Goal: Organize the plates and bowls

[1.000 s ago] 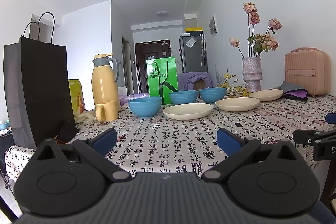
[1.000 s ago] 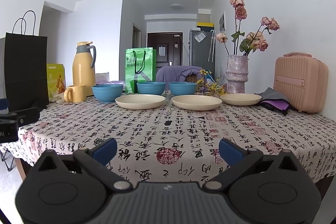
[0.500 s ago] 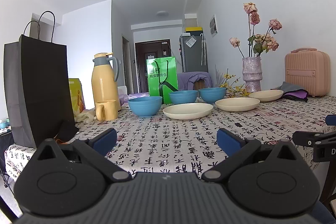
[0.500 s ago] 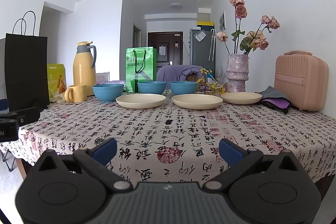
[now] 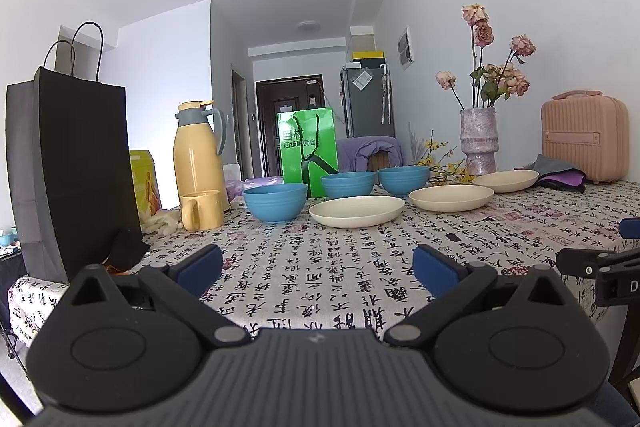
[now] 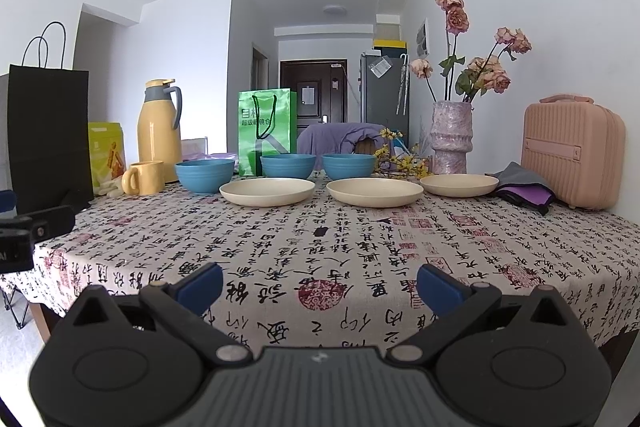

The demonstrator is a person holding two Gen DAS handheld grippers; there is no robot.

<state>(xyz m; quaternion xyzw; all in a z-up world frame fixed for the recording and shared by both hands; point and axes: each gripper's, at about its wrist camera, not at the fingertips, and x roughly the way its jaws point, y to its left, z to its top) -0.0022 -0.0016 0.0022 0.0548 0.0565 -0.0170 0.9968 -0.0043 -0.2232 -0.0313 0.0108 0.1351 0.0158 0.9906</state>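
Note:
Three blue bowls stand in a row far across the table: left bowl point(image 6: 205, 176), middle bowl point(image 6: 287, 165), right bowl point(image 6: 349, 165). In front of them lie three cream plates: left plate point(image 6: 267, 191), middle plate point(image 6: 374, 191), right plate point(image 6: 459, 184). The left wrist view shows the same bowls point(image 5: 275, 202) and plates point(image 5: 357, 211). My left gripper point(image 5: 318, 269) and my right gripper point(image 6: 319, 286) hover open at the near table edge, well short of the dishes, with nothing between the fingers.
A calligraphy-print cloth covers the table point(image 6: 320, 247). A yellow thermos point(image 6: 159, 131), yellow mug point(image 6: 144, 177), black paper bag point(image 6: 48, 131) and green bag point(image 6: 267, 131) stand left and behind. A flower vase point(image 6: 451, 137), folded cloth point(image 6: 524, 187) and pink case point(image 6: 572, 151) stand right.
Both views have barely shifted; the grippers stay open at the near edge and the dishes have not moved.

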